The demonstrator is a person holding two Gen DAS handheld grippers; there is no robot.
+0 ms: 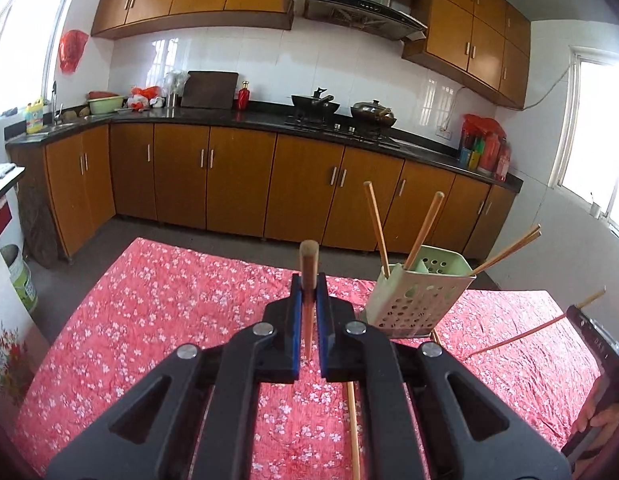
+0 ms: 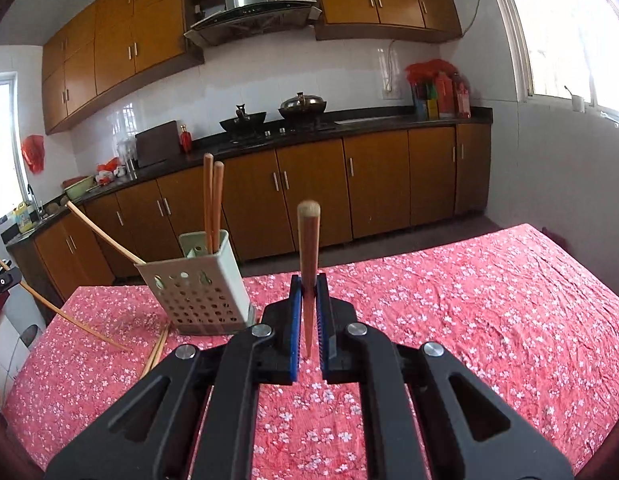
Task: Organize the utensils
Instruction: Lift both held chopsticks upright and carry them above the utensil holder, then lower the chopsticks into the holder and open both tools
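My left gripper (image 1: 308, 285) is shut on a brown wooden chopstick (image 1: 309, 264) that stands upright between its blue pads, above the red flowered tablecloth (image 1: 169, 312). To its right stands a pale green perforated utensil holder (image 1: 413, 300) with several chopsticks (image 1: 423, 228) leaning in it. My right gripper (image 2: 308, 283) is likewise shut on an upright chopstick (image 2: 308, 240). In the right wrist view the holder (image 2: 201, 288) stands to the left with two chopsticks (image 2: 212, 200) upright in it and one slanting out leftward.
Loose chopsticks (image 2: 155, 350) lie on the cloth beside the holder's base, one (image 1: 353, 432) under my left gripper. A person's hand (image 1: 601, 416) shows at the right edge. Kitchen cabinets (image 1: 237, 184), a stove with pans (image 1: 313, 104) and a sink lie beyond the table.
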